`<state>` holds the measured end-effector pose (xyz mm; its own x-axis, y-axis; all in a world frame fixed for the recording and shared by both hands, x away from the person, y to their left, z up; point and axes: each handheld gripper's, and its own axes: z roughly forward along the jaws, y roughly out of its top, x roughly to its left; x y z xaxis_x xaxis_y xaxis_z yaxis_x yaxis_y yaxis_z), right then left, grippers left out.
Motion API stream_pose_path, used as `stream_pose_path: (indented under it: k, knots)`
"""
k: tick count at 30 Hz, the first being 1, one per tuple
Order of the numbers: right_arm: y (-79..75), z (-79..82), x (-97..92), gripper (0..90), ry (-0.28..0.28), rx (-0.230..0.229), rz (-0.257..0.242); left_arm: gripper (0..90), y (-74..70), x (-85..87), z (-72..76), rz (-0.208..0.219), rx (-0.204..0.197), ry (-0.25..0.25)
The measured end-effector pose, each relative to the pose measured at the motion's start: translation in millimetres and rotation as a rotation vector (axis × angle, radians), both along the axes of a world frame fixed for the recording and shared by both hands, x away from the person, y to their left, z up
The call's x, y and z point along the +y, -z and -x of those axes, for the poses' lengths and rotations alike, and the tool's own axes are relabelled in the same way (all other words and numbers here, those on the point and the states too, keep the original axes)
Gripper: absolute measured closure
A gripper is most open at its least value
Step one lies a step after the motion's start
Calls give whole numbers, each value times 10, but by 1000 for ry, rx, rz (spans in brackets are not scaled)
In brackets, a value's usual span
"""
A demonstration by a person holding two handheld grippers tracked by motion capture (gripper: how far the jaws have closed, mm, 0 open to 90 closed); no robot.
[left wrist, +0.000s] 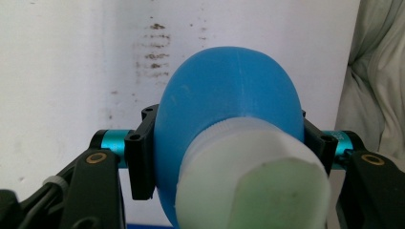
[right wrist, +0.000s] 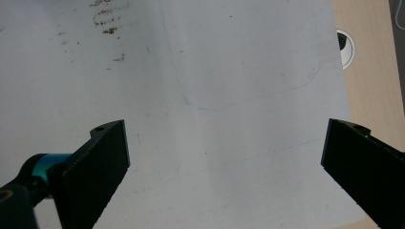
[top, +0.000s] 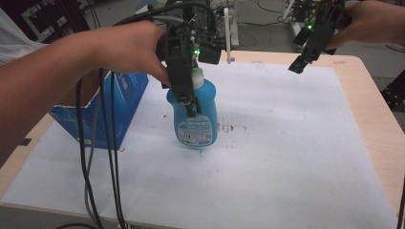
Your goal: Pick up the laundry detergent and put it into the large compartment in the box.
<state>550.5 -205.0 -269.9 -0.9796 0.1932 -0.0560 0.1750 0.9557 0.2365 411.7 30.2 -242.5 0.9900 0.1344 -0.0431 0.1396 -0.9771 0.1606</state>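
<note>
Over the white sheet (top: 286, 157), my left gripper (top: 191, 107) clamps the blue bottle (top: 196, 117). My right gripper (top: 297, 67) hangs with jaws wide apart

Bottle (top: 196, 117) label text too small; cardboard box (top: 107, 109) partly behind forearm.

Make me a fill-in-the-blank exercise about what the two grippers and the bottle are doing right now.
1. The left gripper is shut on a bottle whose colour is ____.
2. The bottle's cap is ____ in colour.
3. The right gripper has its jaws ____, with nothing between them.
4. Left of the bottle stands an open blue ____.

Missing words: blue; white; open; box
</note>
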Motion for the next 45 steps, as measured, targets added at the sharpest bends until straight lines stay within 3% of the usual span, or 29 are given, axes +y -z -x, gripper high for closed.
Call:
stream_pose_path:
  k: [1,4,7,18,22,23,29,36,45]
  knots:
    - [-7,7,-3,15,-5,-4,1,376,-129,34,0,7,-3,-30]
    - [-12,17,-4,15,-4,-8,5,376,-222,63,2,7,-4,-48]
    - [-19,26,-6,15,-4,-10,5,376,-420,139,-1,-14,-2,-98]
    - [-50,44,-23,15,-11,-18,4,376,-823,453,-27,-31,-26,-201]
    - [-52,44,-13,15,-9,-14,-1,376,-968,597,-44,-8,-18,-233]
    - [-52,40,-11,15,-11,-15,-1,376,-1062,670,-35,-2,-23,-251]
    - [-44,38,4,15,-7,-13,-2,376,-1215,817,-25,-11,-34,-272]
    - [-38,35,14,15,-15,-13,-2,376,-1417,1105,10,-6,-59,-340]
    - [-35,27,20,15,-7,-9,-17,377,-1521,1398,28,6,-72,-428]
